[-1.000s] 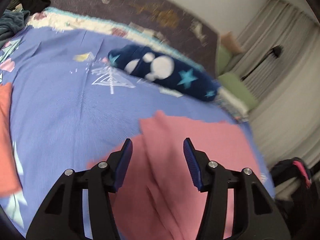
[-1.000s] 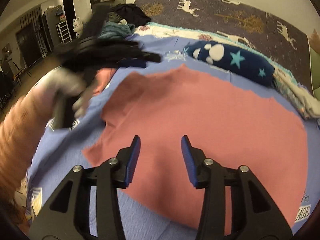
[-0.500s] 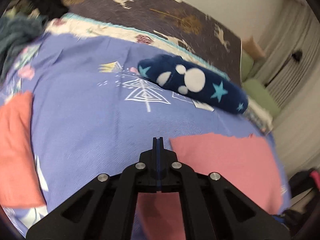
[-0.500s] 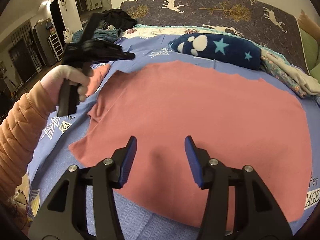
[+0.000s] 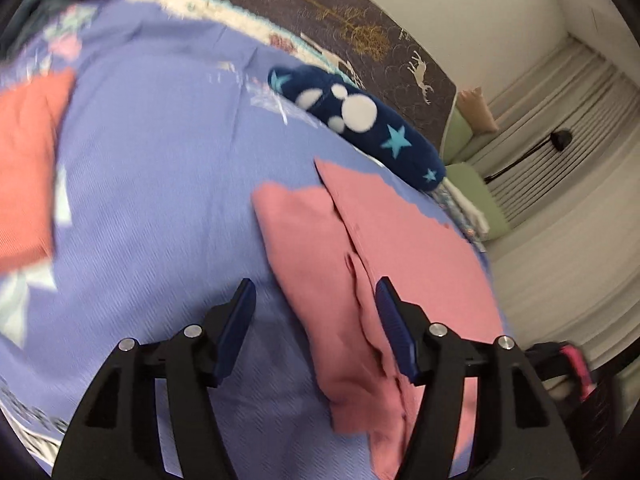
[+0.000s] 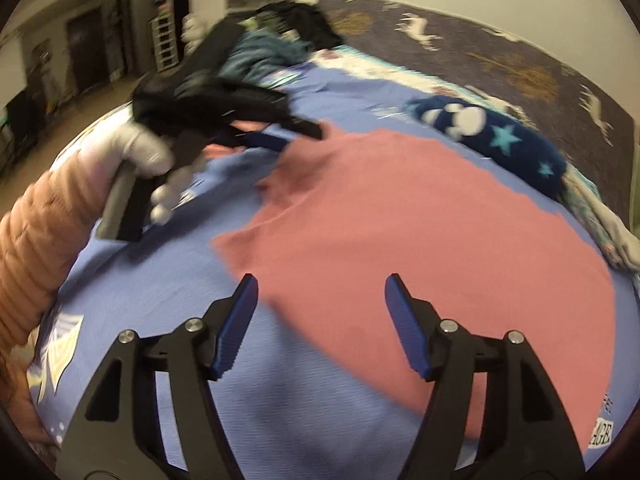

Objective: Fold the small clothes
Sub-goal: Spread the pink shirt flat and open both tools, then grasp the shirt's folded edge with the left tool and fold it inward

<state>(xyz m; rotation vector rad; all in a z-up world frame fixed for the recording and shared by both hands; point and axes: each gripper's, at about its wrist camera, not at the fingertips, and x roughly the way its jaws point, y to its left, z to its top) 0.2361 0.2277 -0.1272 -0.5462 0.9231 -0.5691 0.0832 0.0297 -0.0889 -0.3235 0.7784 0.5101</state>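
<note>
A pink garment [image 6: 420,240] lies spread on the blue bedsheet [image 6: 168,288]. In the left wrist view it [image 5: 360,240] has its left sleeve part folded over with creases. My left gripper [image 5: 314,300] is open and empty, just above the garment's folded left part. It also shows in the right wrist view [image 6: 280,136], held by a gloved hand at the garment's far left corner. My right gripper [image 6: 320,292] is open and empty over the garment's near left edge.
A navy pillow with stars and paw prints [image 5: 360,116] lies behind the garment. A folded orange-red cloth [image 5: 28,160] lies on the sheet at left. A pile of dark clothes [image 6: 288,28] sits at the bed's far corner.
My left gripper was shut half a second ago and has opened, now lower over the garment's left part. My right gripper stayed open and shifted left toward the garment's edge.
</note>
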